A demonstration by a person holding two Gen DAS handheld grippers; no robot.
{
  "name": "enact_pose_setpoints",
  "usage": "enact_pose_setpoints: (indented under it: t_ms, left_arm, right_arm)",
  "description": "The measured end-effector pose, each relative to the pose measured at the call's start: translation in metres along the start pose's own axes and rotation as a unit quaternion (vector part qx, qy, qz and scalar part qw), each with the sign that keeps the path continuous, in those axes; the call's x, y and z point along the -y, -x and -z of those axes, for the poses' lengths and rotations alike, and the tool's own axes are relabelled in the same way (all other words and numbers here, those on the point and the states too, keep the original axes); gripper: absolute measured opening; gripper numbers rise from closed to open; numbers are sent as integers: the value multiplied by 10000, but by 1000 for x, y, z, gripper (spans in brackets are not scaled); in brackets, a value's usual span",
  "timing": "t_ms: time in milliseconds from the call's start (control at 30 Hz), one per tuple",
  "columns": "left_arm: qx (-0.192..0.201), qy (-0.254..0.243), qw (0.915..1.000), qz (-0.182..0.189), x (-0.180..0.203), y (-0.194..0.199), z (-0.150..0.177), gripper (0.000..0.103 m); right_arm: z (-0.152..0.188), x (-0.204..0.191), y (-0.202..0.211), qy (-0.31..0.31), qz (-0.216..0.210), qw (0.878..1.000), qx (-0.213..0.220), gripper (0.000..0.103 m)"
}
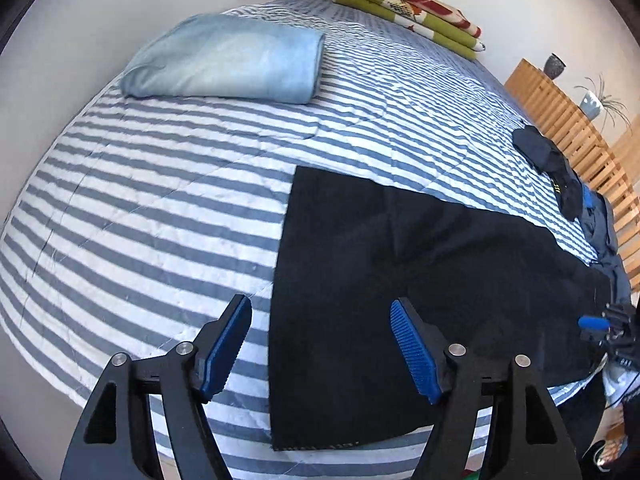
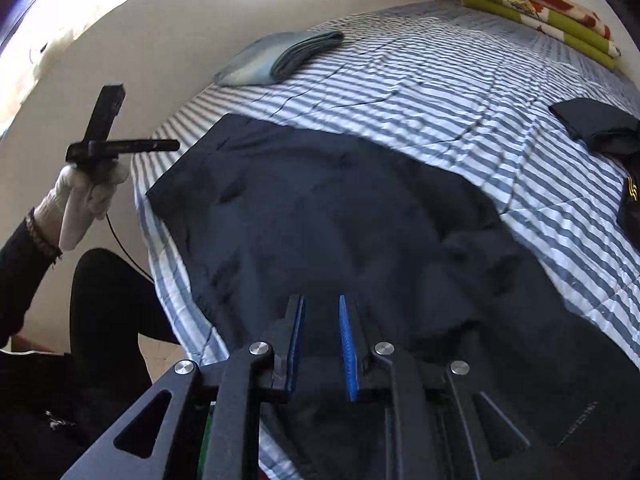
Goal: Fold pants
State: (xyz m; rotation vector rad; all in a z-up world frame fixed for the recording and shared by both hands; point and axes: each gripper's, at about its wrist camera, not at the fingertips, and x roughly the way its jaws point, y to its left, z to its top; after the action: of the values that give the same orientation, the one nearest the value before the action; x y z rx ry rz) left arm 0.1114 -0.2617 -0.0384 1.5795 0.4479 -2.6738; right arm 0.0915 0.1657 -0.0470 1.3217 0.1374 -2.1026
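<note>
— How far along are the pants?
— Folded once, flat on the striped bed; more folds remain.
— Your tools?
— My left gripper is spread wide, my right gripper slightly parted; both empty.

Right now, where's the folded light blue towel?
The light blue towel lies on the striped bedspread by the wall, far left in both wrist views, beyond the dark pants and apart from them.
</note>
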Motion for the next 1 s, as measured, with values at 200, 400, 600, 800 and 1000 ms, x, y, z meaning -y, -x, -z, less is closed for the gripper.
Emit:
enact_pose_setpoints:
  t_ms: [200,400,600,800,1000]
  left_arm:
    - [-346,542,9979,-39,-30,-5,25,79]
    - [-307,592,9977,96,-24,-13,39,79]
    - [-451,400,9982,-40,-10,-14,40,30]
    - [6,426,9991,20,-4,1,47,4]
    - [378,185,9983,399,19,16,53,4]
  right_arm:
    - [27,-39,-48,336,100,9972,-653,21]
    - [16,-47,-27,416,108,9975,-570,21]
    - [-21,-69,-14,381,-67,9991,-195,22]
    - [-73,-98,-34,158,-455,9988,-66,23]
    - [-154,-131,-75,-236,-1008,9944,-195,40]
